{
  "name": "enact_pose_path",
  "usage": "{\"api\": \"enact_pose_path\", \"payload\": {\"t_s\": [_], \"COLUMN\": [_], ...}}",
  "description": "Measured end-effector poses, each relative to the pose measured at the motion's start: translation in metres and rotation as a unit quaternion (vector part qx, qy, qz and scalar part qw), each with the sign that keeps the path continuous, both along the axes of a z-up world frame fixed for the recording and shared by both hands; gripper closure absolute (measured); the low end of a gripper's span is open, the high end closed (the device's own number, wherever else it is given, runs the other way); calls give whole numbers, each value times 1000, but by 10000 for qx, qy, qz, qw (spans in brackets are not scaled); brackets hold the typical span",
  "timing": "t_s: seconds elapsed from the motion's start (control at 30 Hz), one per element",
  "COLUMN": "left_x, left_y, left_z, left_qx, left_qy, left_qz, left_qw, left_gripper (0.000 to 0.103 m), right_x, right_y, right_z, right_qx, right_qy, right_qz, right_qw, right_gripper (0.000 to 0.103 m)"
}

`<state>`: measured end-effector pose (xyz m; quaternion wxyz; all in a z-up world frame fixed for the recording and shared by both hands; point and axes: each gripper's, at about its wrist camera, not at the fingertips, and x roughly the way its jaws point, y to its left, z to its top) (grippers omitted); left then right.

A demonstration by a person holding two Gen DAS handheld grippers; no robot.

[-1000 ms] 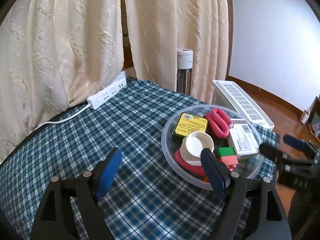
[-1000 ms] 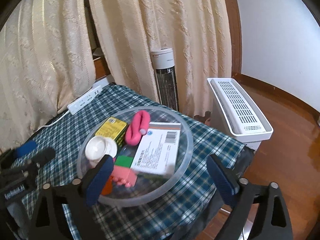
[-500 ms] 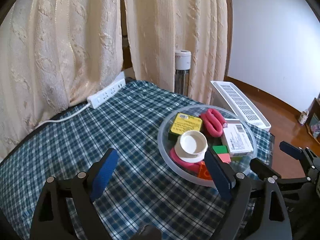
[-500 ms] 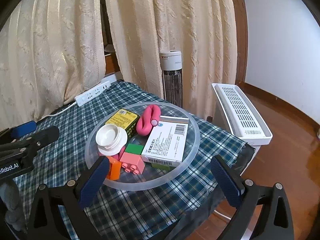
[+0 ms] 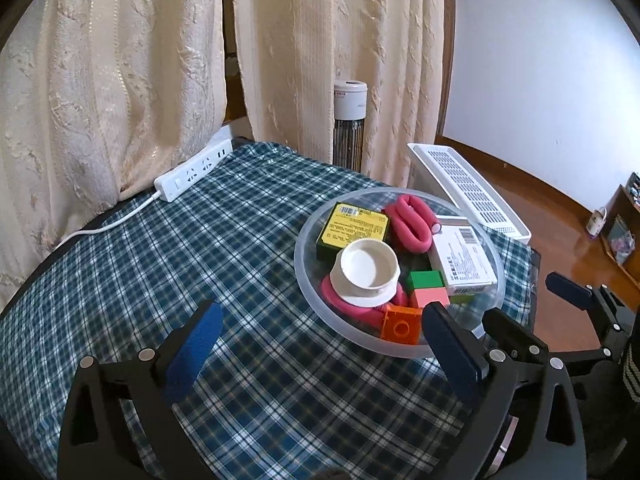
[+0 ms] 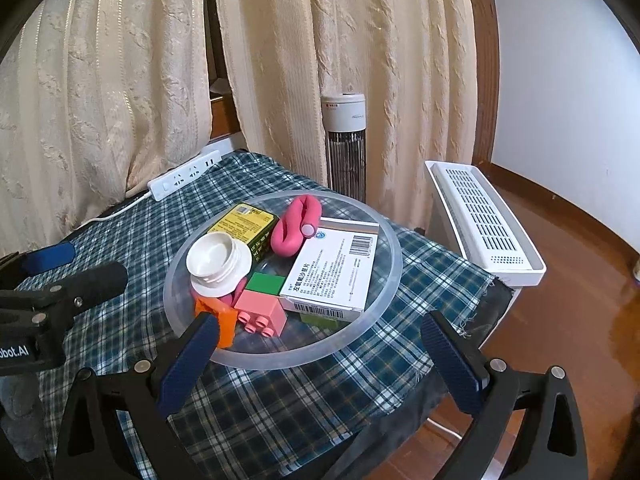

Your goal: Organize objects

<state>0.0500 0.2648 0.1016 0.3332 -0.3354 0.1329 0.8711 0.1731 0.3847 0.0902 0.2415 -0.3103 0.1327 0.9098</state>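
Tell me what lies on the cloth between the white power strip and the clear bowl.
Nothing: between the power strip and the bowl only bare plaid tablecloth shows, clearest in the left wrist view.

**Left gripper wide open beside a filled bowl**

The left gripper (image 5: 320, 344) hangs above the table (image 5: 160, 280), which is covered in a blue-green plaid cloth; its jaws have just been opening and nothing lies between the blue pads. Its right finger stands in front of the near rim of the clear round plastic bowl (image 5: 308, 276). Inside lie a yellow and green box (image 5: 354, 228), a pink foam loop (image 5: 412, 224), a white round plastic lid (image 5: 366, 270), a white barcoded medicine box (image 5: 464, 260), a green block (image 5: 426, 280), a pink block (image 5: 430, 296) and an orange block (image 5: 402, 324). A white power strip (image 5: 192, 172) lies at the table's far edge by cream curtains (image 5: 112, 80). The right gripper (image 5: 528, 312) shows at the right edge, jaws apart.
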Motion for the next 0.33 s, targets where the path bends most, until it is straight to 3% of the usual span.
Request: {"api": "enact_pose_path", "payload": {"t_s": [0.33], "left_x": [3], "left_y": [0], "left_z": [0], "left_qx": [-99], "left_qy": [134], "left_qz": [54], "left_qw": [9998], "left_gripper": [3], "right_x": [-1], "right_y": [3], "right_z": [-3], "right_qx": [-68], "right_qy": [-6], "right_qz": [-29], "right_qw": [10000], "right_gripper": [1]}}
